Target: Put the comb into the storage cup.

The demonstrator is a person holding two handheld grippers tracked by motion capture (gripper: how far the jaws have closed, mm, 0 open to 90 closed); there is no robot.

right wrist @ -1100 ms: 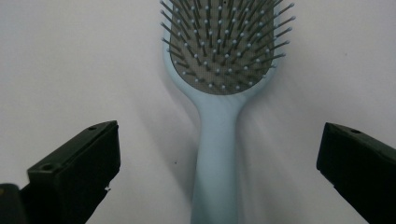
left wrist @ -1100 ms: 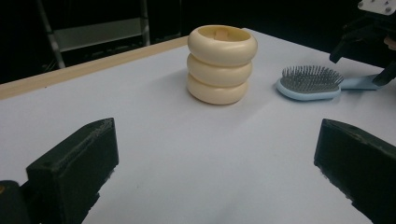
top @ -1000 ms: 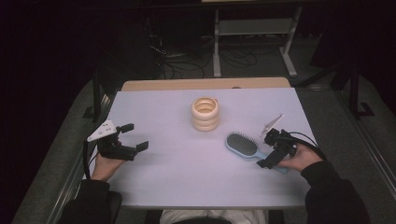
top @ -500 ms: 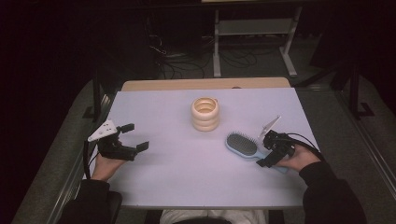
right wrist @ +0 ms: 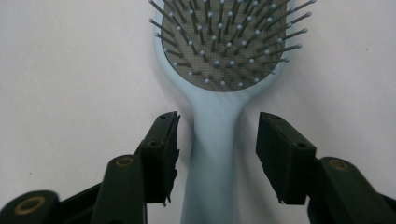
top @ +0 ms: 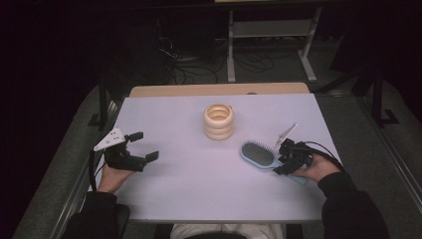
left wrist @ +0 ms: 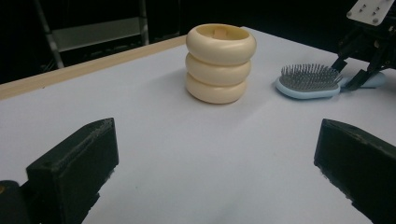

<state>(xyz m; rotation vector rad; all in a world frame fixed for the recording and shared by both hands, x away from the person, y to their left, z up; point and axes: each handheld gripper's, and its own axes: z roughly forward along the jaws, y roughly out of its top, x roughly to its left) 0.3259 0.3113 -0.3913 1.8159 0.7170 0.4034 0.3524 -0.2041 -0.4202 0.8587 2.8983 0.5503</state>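
At the left edge of the tabletop [top: 199, 189] the left tongs [top: 141, 146] hover with the jaws spread wide and nothing between them. They point across the bare surface toward the middle, so they read as waiting rather than working; from the left gripper view [left wrist: 215, 154] they face the holder and brush without being near either.

Near the centre, toward the far side, stands a cream ringed holder [top: 219, 121], three stacked bulges, upright with its mouth open upward. It sits well apart from both hands, which leaves room to bring something over it.

To its right lies a light blue hairbrush [top: 259, 154], bristles up, head toward the centre and handle running out to the right. That puts the handle straight at the right tongs [right wrist: 217, 149], which straddle it just below the head: jaws partly open, one on each side, small gaps showing, not yet pinching. Judging by this, a grip on the handle is the step in hand.
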